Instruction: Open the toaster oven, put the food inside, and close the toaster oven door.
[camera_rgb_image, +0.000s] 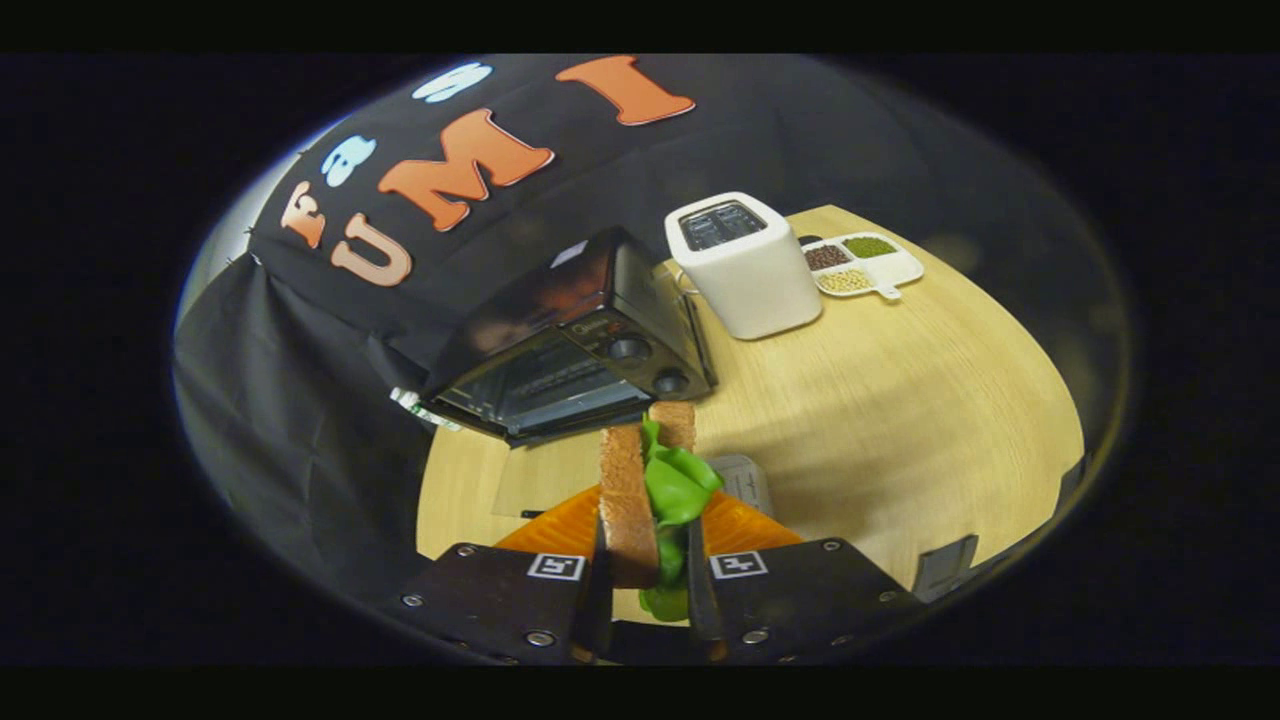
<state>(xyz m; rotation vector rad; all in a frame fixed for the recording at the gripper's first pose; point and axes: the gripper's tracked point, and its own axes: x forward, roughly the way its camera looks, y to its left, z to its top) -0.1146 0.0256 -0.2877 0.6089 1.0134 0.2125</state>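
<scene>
My gripper (647, 560) is shut on a sandwich (628, 490), two brown bread slices standing on edge with green lettuce (678, 485) spilling out between them. The sandwich is lifted above an orange plate (560, 528) that lies just under the fingers. Beyond the sandwich stands the black toaster oven (575, 345), two knobs on its right side and a wire rack showing through the front. Its glass door (545, 480) appears folded down flat onto the table in front of it.
A white pop-up toaster (745, 265) stands right of the oven on the wooden table (900, 400). Behind it is a white divided tray (880, 272) of beans. A small grey object (745, 480) sits by the plate. Black cloth hangs behind and to the left.
</scene>
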